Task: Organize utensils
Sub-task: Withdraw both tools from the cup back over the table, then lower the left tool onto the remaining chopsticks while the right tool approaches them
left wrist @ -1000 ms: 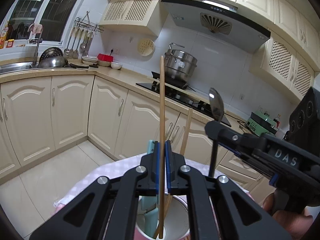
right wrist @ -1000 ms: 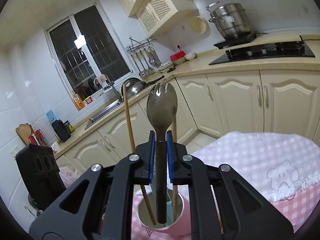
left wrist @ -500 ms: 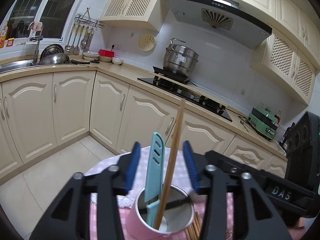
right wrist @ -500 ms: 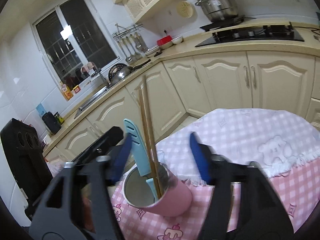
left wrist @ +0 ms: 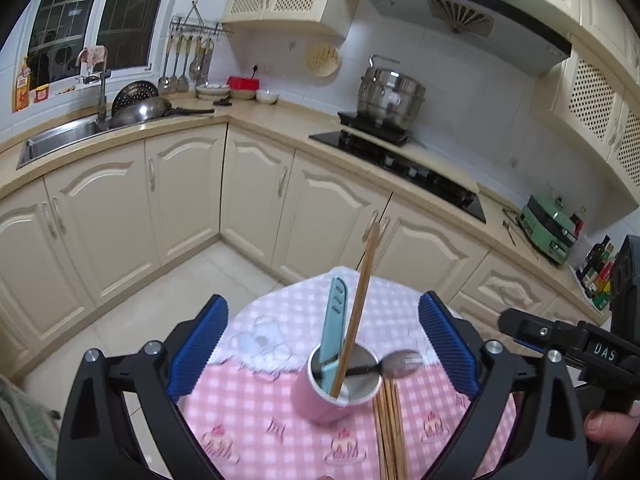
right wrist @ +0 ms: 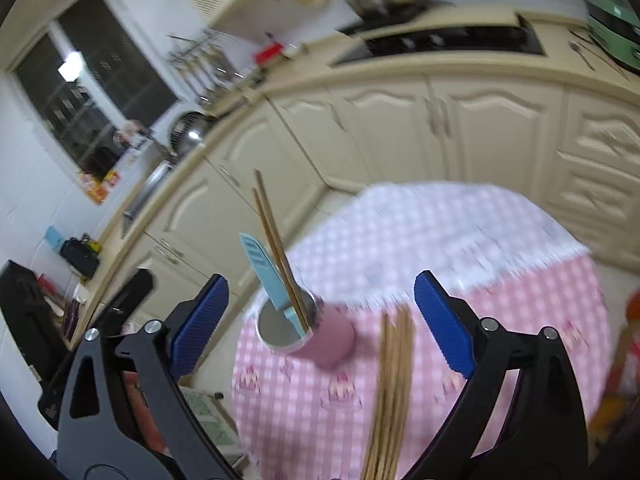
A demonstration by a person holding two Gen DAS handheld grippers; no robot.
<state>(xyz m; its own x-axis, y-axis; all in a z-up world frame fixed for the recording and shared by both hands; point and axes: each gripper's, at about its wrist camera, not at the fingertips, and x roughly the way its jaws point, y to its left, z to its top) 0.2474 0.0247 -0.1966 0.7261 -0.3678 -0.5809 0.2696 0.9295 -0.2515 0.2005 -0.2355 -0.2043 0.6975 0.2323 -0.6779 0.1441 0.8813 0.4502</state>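
Through my left wrist view I am spreading my left gripper (left wrist: 323, 338) — its blue pads are still opening and nothing is pinched between them, though the pink cup (left wrist: 334, 390) is sitting in the gap. Inside the cup a pale blue knife sheath (left wrist: 335, 316) is standing nearly upright, a wooden chopstick (left wrist: 358, 304) is leaning toward one o'clock, and a grey spork (left wrist: 394, 364) is lying almost flat across the rim with its head poking out toward three o'clock. Just at five o'clock from the cup, a loose bundle of chopsticks (left wrist: 390, 428) is lying on the pink checked tablecloth (left wrist: 248, 412), its long axis running from twelve to six, straight toward me. Through my right wrist view, which is blurring, I am opening my right gripper (right wrist: 321, 316) as well, with nothing clamped in it. Here the cup is sitting at about nine o'clock from the centre, near my left pad, and the bundle on the cloth is lying between the pads, running from twelve down to six — almost in line with my fingers. I judge the bundle to be the next thing to gather, and my right gripper looks the nearer one; since the sticks are lying lengthwise along my reach, I would need to close across their thin width.
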